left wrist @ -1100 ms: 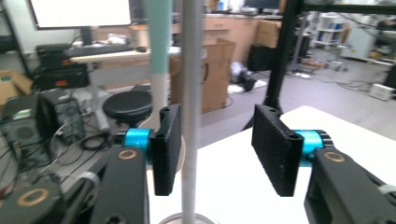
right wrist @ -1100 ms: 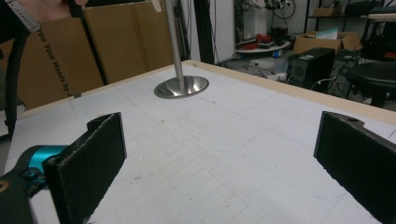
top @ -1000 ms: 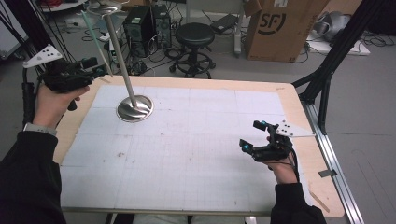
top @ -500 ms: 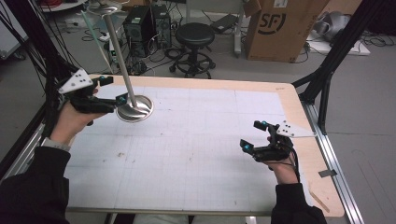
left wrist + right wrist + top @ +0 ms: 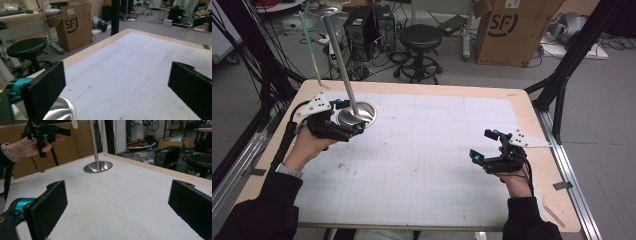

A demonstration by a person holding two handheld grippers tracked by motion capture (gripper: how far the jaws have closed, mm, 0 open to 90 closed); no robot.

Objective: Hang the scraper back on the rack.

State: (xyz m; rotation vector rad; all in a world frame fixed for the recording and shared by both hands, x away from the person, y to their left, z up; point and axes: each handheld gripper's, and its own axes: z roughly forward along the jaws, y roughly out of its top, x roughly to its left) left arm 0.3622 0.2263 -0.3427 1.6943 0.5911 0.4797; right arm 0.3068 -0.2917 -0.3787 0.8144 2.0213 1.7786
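Clearly rigid, slick steel, the stand [image 5: 356, 112] sits at the desk's [image 5: 422, 165] far left corner; left tongs [image 5: 348, 116], just opened wide and empty, flank its heavy base. Grip the pole low. Right tongs [image 5: 484, 146] gape empty, well apart.

My left gripper [image 5: 348, 116] covers the near edge of the metal stand base [image 5: 362, 114] from above, so I can't tell if the jaws touch it. In my left gripper view just a sliver of that base shows, cut off at the bottom. The pole [image 5: 340, 57] top is blurry up high.
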